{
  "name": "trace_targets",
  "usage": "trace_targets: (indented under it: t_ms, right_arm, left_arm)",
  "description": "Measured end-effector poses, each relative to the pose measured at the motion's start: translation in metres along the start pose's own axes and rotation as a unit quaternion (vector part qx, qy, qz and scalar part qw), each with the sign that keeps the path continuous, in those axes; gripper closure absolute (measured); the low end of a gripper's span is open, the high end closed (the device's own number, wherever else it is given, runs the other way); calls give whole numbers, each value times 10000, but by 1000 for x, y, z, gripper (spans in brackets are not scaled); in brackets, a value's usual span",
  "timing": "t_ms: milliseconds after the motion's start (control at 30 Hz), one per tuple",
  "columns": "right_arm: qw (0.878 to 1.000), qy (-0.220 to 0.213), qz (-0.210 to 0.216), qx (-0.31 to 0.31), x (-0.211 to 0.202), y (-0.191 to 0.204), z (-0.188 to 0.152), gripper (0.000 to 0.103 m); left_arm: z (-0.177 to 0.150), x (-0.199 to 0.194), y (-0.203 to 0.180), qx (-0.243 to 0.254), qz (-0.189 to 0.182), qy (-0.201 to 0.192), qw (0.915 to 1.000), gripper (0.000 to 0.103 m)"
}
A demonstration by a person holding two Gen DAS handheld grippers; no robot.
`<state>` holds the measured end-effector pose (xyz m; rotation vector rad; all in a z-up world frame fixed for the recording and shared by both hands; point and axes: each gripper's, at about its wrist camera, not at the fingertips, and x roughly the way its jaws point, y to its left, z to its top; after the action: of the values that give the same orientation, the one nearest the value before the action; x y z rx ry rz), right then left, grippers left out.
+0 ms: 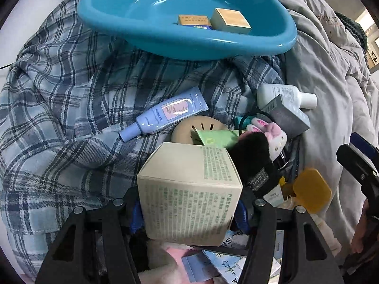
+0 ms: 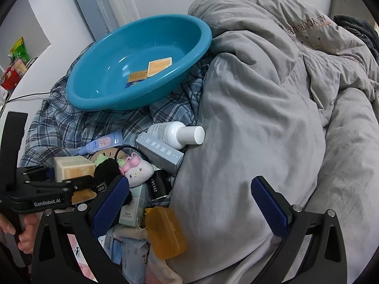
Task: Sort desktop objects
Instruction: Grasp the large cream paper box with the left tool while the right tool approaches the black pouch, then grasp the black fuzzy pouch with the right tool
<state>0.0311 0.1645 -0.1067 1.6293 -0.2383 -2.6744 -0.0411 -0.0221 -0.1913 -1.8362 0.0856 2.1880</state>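
Between the blue pads of the left gripper [image 1: 189, 215] sits a cream cardboard box w/ grey printed text [image 1: 189, 196], pads pressing on both side faces, jaws about half-way apart, so it's a grip on the box, not an empty reach. Box tilts a bit, one corner toward the lens, and it's low over the clutter pile.

Going left to right: crumpled blue-and-white plaid cloth [image 1: 59, 94] on the left; teal plastic basin [image 1: 113, 21] straight ahead and up-frame of the held box, resting on that cloth, w/ two small tan cartons lying inside. That's the relation that counts: basin lies dead ahead along the gripper's fingers, beyond the lilac squeeze tube [image 1: 163, 113], which lies diagonal, cap end toward lower left. My read: box goes forward into the basin next, clearing the near rim.

Further right: white plastic bottle [image 1: 284, 95] on its side, cap pointing right, touching a grey-blue carton [image 1: 287, 113]; amber plastic pill case [image 2: 165, 232] at the pile's near edge; grey quilt [image 2: 272, 118] beyond.

Right gripper [image 2: 189, 206]: jaws wide, nothing between the pads, hanging over the quilt edge and pill case. Left hand is clearly the nearer one to the basin.
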Motion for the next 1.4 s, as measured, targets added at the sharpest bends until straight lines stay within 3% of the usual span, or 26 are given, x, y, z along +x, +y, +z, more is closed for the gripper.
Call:
trace_targets:
  t_ms: [133, 333, 567, 1067, 1400]
  right_arm:
    - [10000, 24, -13, -32, 2, 2, -1, 1]
    - [10000, -1, -33, -59, -1, 3, 0, 1]
    - [9998, -81, -58, -185, -8, 12, 0, 1]
    - [9982, -140, 83, -577, -17, 48, -4, 1]
    - [9961, 71, 318, -821, 3, 75, -15, 1]
  left_arm:
    - [-1, -9, 3, -97, -91, -161, 9998, 46]
    - [-5, -51, 9, -185, -61, -722, 9972, 46]
    - [-12, -99, 19, -367, 247, -1354, 9898, 46]
    - [-26, -105, 23, -456, 169, -1428, 9886, 46]
    - [-26, -93, 18, -414, 97, -1332, 9902, 46]
